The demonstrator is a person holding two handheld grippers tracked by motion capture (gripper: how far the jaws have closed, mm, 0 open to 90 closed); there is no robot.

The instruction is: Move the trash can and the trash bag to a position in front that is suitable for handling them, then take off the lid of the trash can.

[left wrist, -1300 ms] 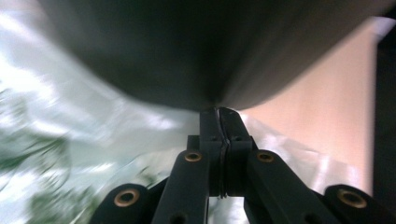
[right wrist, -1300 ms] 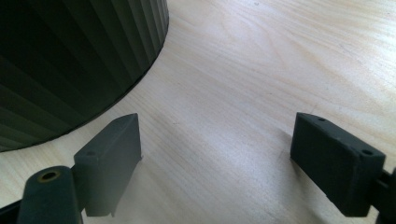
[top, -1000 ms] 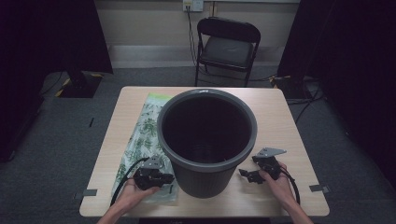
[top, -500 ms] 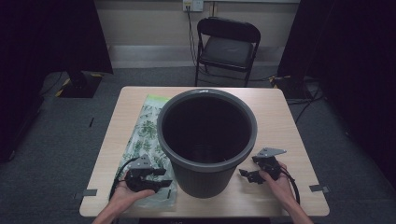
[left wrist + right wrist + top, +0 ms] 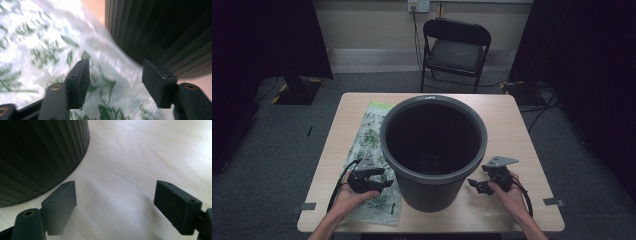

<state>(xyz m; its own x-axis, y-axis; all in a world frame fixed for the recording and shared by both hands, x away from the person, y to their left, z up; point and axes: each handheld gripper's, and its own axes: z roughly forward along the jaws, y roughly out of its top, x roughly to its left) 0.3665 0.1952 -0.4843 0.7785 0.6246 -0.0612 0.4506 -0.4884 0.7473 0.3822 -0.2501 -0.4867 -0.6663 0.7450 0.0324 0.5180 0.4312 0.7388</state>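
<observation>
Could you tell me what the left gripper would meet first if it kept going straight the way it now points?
Most likely the leaf-printed plastic bag, which lies between the open jaws of the left gripper. Just beyond it stands the ribbed wall of the dark bin. The picture is blurred, so depth is uncertain.

The premises present as a recording studio or laboratory set-up, not a home. A single light wooden table [image 5: 512, 120] stands isolated on grey carpet [image 5: 277, 145]. Black curtains [image 5: 262, 40] hang at both sides, screening the area. A black folding chair [image 5: 455, 47] stands behind the table against a plain beige wall [image 5: 362, 25] with a socket [image 5: 418, 5] from which cables run down. Tape marks [image 5: 307, 206] are fixed to the floor near the table's corners.
</observation>
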